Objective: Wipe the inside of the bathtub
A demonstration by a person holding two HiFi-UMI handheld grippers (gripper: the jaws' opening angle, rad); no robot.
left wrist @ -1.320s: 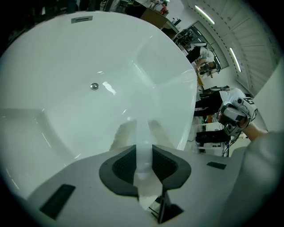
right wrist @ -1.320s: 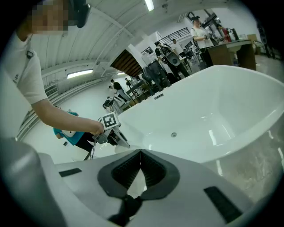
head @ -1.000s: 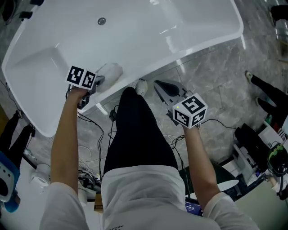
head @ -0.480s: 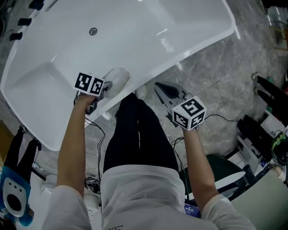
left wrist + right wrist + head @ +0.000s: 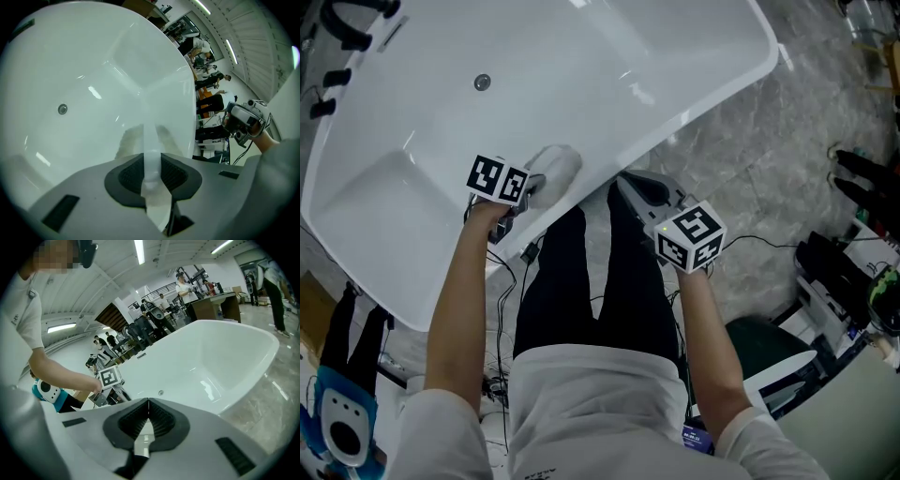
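As matters stand, we find the white cloth pressed to the near side of the bathtub, at the top of its inner wall just under the rim. The left gripper is clamped on that cloth. Its own view shows a white strip pinched between the two pads, with the rest bunched against the tub wall ahead. The right gripper hangs outside the tub, over the grey floor beside the person's legs. Its jaws are drawn together with nothing between them.

On progress, we judge the wiping to be under way but cannot certify any area as done. The tub's surface reads uniformly glossy white, with no streak or mark to separate wiped from unwiped. The basin floor, the far wall and both ends lie well apart from the cloth, so we treat them as outstanding.

As to contents, the tub holds no water or loose item that we can see. Only a small round fitting sits in its wall.
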